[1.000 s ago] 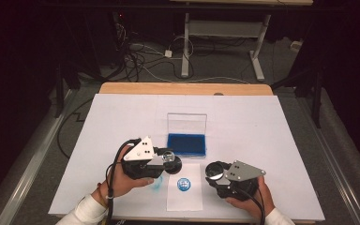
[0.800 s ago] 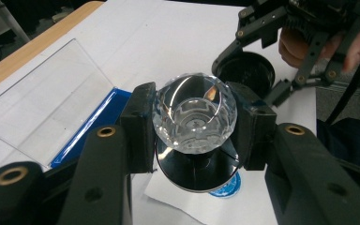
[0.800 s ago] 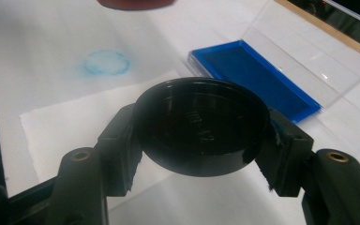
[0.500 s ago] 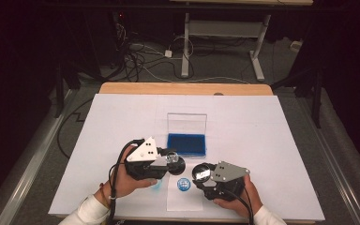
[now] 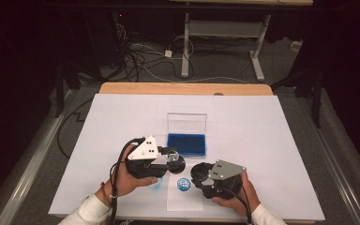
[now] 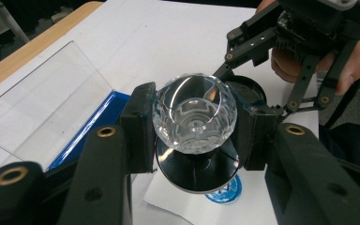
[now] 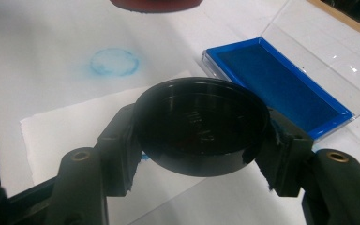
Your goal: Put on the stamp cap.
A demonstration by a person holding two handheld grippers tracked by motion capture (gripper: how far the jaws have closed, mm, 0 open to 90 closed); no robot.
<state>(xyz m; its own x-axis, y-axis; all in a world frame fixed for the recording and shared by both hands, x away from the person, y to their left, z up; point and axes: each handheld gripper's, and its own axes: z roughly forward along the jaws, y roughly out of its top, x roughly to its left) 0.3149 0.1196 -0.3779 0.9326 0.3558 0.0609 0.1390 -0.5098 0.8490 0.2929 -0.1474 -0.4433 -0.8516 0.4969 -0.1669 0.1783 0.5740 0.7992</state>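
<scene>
Count: two grippers, one stamp, one black cap, one ink pad, one paper sheet, two blue prints.

Landmark: ink pad (image 5: 186,142), a blue tray with its clear lid standing open at the far edge.

Left gripper (image 5: 171,158) sits just on the person's side of the ink pad's near left corner, jaws pinching the stamp's (image 6: 194,118) faceted clear knob from both sides; the stamp's black round base hangs under the knob.

Right gripper (image 5: 198,172) is nearer the person than the ink pad's near right corner, jaws clamped on the black cap (image 7: 201,124), hollow side up.

Paper sheet (image 5: 183,197) lies on the person's side of the ink pad, between the two grippers. It bears a sharp round blue print (image 5: 182,183). A fainter blue smudge (image 7: 114,62) marks the table cover beside the sheet.

Change from a second ago: the right gripper with the cap has slid left toward the left gripper; the left one has held its place, grips unchanged.

Views: the left gripper view gives the knob's facets and the right gripper beyond; the right gripper view gives the cap's hollow and the smudge's ring shape, which the left hand partly covers in the high view.
</scene>
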